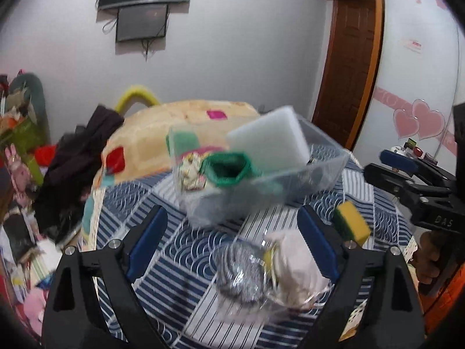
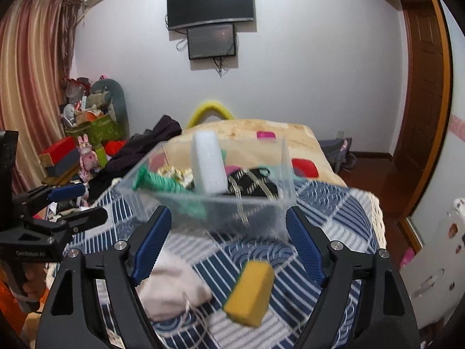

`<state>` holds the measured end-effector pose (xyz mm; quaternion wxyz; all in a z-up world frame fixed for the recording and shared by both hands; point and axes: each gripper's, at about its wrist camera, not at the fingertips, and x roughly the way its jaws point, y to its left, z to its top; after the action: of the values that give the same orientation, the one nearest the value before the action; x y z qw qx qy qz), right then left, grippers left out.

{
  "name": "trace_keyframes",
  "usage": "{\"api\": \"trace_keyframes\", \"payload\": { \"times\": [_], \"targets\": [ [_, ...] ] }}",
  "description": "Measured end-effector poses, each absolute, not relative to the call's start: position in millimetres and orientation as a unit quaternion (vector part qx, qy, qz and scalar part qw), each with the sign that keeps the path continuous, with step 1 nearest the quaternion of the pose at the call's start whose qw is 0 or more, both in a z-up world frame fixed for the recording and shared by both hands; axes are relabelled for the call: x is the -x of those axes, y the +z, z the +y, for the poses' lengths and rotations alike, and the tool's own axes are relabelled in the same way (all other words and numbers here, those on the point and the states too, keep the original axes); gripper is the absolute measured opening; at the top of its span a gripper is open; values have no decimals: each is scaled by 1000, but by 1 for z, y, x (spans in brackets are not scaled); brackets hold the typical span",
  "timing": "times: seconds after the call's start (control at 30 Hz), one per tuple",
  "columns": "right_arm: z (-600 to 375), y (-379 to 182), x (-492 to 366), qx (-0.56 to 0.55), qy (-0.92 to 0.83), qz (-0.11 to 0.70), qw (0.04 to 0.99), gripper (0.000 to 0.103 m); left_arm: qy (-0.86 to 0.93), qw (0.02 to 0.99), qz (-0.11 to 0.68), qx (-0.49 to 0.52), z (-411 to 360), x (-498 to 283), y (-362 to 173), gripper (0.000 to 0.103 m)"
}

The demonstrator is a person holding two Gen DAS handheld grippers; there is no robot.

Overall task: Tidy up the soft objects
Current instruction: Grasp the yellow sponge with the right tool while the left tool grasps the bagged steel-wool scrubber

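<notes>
On bed (image 1: 186, 250): clear bin (image 1: 325, 174) w/ white foam (image 1: 270, 142); sponge (image 2: 250, 292), pouch (image 2: 171, 288) in front. L gripper (image 1: 232, 244), R gripper (image 2: 229, 247) both wide, empty.

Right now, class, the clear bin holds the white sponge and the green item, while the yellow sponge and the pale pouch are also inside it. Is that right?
Not quite. The yellow sponge and pale pouch lie outside the clear bin, on the patterned cloth, as the right wrist view shows. The white sponge and green item are inside.
</notes>
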<state>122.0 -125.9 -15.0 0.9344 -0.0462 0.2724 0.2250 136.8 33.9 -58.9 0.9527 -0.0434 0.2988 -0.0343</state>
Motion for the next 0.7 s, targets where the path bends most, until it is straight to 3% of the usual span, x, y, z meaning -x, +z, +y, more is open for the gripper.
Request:
{"api": "trace_keyframes", "payload": {
  "times": [0.5,0.7],
  "targets": [
    [-155,-69,-126,38,181,356,916,79,0,924,378,51,48,-140,-137,92],
    [-146,-81,-124,35,207,379,901,68,-13,923,381,62,44,-142,-141,92]
  ]
}}
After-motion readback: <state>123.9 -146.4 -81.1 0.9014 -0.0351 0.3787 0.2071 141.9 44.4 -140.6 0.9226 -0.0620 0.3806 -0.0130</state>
